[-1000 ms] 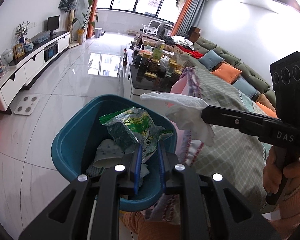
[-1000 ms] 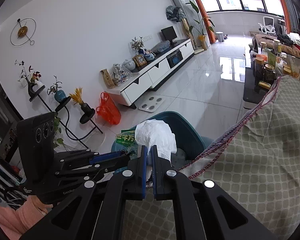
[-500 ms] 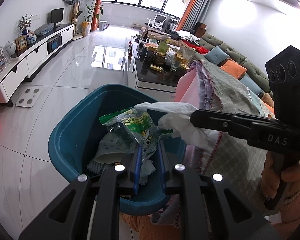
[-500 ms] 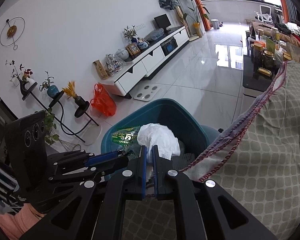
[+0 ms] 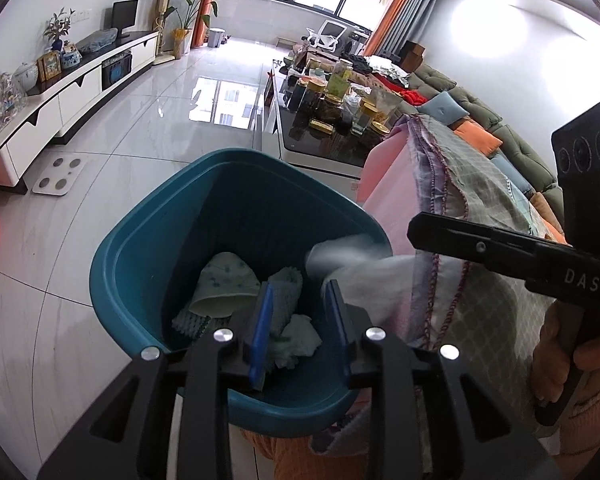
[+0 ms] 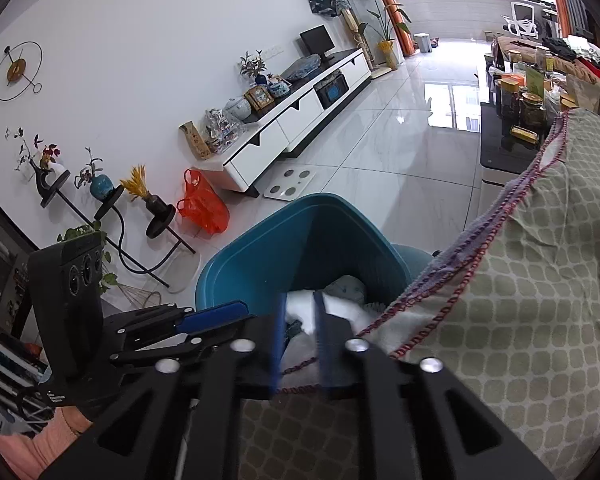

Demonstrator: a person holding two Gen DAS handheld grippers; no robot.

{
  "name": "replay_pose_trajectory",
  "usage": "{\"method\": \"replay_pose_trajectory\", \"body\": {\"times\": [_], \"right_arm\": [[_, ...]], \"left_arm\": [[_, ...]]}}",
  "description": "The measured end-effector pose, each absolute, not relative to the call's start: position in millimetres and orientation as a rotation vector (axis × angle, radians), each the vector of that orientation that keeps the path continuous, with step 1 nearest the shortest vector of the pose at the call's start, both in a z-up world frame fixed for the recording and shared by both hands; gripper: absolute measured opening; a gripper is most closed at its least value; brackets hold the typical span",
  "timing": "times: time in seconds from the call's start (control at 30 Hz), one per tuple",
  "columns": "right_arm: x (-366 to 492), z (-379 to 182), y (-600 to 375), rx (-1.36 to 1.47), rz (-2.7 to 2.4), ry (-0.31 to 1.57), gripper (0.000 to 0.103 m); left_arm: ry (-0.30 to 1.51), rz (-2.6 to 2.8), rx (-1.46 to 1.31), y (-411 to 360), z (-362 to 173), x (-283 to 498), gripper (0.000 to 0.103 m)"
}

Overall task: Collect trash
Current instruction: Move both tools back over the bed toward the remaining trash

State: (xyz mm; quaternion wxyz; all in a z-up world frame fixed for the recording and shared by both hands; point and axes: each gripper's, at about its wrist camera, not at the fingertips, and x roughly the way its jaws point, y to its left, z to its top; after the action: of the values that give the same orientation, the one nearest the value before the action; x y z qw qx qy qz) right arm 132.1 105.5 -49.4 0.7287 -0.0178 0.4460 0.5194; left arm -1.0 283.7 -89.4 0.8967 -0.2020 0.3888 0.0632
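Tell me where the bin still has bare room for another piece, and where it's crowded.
Free: the far half of the teal bin, bare between its back wall and the paper cup. Crowded: the near side, where cup, crumpled tissues and white tissue pile by both opening grippers.

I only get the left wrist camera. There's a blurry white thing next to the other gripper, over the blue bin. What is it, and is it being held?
Observer: In the right wrist view it's a white tissue between the right gripper's fingers. The jaws are opening, and the pads don't look pressed on it.
Operator: What's on the floor way over on my left? I just see a bit of orange.
Observer: An orange plastic bag, slumped beside the white TV cabinet.
Operator: Is anything on that wall?
Observer: A round wall clock, above a black plant stand.
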Motion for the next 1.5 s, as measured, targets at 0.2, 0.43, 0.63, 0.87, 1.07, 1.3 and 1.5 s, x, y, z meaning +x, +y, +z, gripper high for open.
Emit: {"method": "replay_pose_trajectory", "body": {"times": [0.2, 0.43, 0.63, 0.87, 1.07, 1.3, 1.5], "right_arm": [[133.5, -46.8, 96.6, -0.019, 1.150, 0.977, 0.021], [126.5, -38.3, 73.0, -0.011, 1.153, 0.941, 0.021], [117.2, -25.8, 35.1, 0.000, 1.116, 0.882, 0.028], [114.5, -13.5, -39.1, 0.020, 0.984, 0.802, 0.034], [119.7, -10.3, -121.0, 0.072, 0.813, 0.764, 0.034], [132.8, -11.4, -217.5, 0.149, 0.608, 0.733, 0.035], [139.0, -10.5, -279.3, 0.196, 0.475, 0.705, 0.035]], "left_arm": [[0.772, 0.137, -0.400, 278.1, -77.4, -5.5, 0.028], [0.696, 0.068, -0.343, 254.1, -55.9, -16.1, 0.038], [0.645, -0.048, -0.320, 217.9, -41.8, -17.2, 0.045], [0.640, -0.202, -0.262, 159.9, -32.8, 1.7, 0.049], [0.644, -0.320, -0.211, 107.1, -26.7, 25.2, 0.051], [0.677, -0.436, -0.143, 40.1, -24.9, 65.1, 0.051], [0.715, -0.505, -0.093, -16.2, -29.8, 99.0, 0.051]]}}
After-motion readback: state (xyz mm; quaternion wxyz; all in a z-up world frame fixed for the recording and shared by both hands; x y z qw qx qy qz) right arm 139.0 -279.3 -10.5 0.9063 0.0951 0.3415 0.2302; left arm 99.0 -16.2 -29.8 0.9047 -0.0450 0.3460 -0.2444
